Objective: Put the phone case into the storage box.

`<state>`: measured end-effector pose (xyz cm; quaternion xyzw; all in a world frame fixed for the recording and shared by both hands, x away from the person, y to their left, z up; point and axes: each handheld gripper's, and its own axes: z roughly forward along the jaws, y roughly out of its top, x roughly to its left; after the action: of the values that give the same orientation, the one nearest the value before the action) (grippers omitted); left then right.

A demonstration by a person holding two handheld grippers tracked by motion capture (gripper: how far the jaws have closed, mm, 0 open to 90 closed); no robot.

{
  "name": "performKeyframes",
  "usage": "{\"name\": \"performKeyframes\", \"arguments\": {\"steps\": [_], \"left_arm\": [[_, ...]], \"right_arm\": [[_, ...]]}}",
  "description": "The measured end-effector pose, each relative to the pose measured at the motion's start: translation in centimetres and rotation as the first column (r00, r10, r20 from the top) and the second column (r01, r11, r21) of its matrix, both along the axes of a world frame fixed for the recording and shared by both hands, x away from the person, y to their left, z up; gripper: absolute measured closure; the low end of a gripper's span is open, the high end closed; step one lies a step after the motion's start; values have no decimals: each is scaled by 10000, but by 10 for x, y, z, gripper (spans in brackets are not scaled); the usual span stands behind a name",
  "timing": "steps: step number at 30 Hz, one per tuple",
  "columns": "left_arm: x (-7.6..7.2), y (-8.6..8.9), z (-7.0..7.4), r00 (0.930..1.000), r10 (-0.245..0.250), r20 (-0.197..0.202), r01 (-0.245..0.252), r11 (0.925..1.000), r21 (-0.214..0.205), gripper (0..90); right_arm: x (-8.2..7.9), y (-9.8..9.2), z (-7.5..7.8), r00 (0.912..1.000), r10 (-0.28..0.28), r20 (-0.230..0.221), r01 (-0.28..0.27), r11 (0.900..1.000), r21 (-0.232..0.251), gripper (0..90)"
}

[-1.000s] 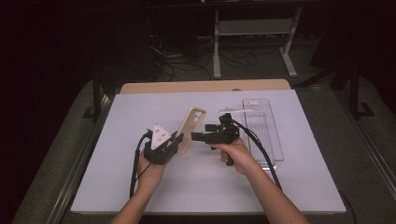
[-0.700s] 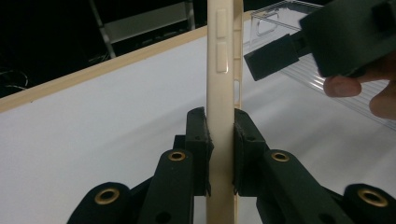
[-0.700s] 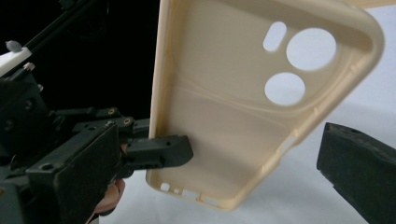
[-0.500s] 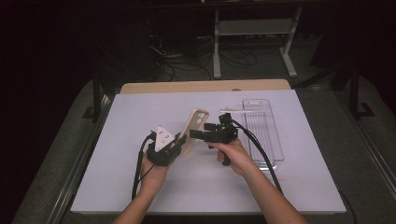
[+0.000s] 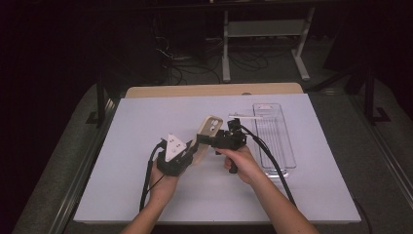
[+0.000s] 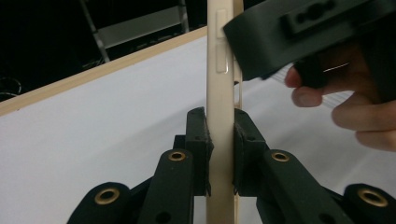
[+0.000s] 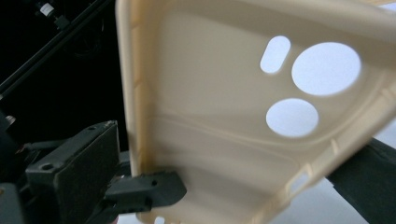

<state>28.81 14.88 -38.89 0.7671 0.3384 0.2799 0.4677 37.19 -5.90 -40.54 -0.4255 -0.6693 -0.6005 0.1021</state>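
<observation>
- right now, a two-handed re-grip of the beige phone case [image 5: 209,127], raised just above the white counter [image 5: 146,122] and to the left of the clear tray [image 5: 275,141].
- left tool [image 5: 191,152] clenched on the lower end of the case, one pad on each face, with the case standing upright and edge-on between them in the left gripper view.
- right tool [image 5: 210,139] up against the upper half of the case, close to the camera cut-outs [image 7: 324,69]; cannot tell whether clamped on the rim or merely set beside it.
- probably best to hold the left tool firm and steady, as an anchor for the other hand's work.
- set the right tool squarely across the side wall, one pad inside the shell and one outside, away from the cut-outs, where the thin shell looks likely to flex.
- close gently and evenly; looks like a soft case, so likely to buckle or twist free under a hard squeeze or an angled pull.
- let go with the left tool only once the right hold looks sure, and stay low over the counter in case of a slip.
</observation>
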Motion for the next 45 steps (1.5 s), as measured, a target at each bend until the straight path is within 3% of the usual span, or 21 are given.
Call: {"name": "performKeyframes", "arguments": {"steps": [19, 37, 41, 45], "left_arm": [[-5, -9, -2, 9996, -269, -2, 269, 9996, -31, 790], [-4, -9, -4, 9993, -384, -38, 384, 9993, 15, 781], [-3, -8, -3, 9989, -475, -28, 475, 9989, -51, 704], [1, -5, -2, 9967, -748, -311, 737, 9967, -347, 597]], "right_arm": [[0, 2, -4, 9997, -185, -163, 185, 9998, 9, 0], [-1, 0, -2, 9996, -251, -164, 253, 9996, 129, 74], [-1, -1, -2, 9996, -272, -110, 272, 9996, -6, 77], [-1, -1, -2, 9994, -352, -11, 352, 9993, -82, 79]]}}
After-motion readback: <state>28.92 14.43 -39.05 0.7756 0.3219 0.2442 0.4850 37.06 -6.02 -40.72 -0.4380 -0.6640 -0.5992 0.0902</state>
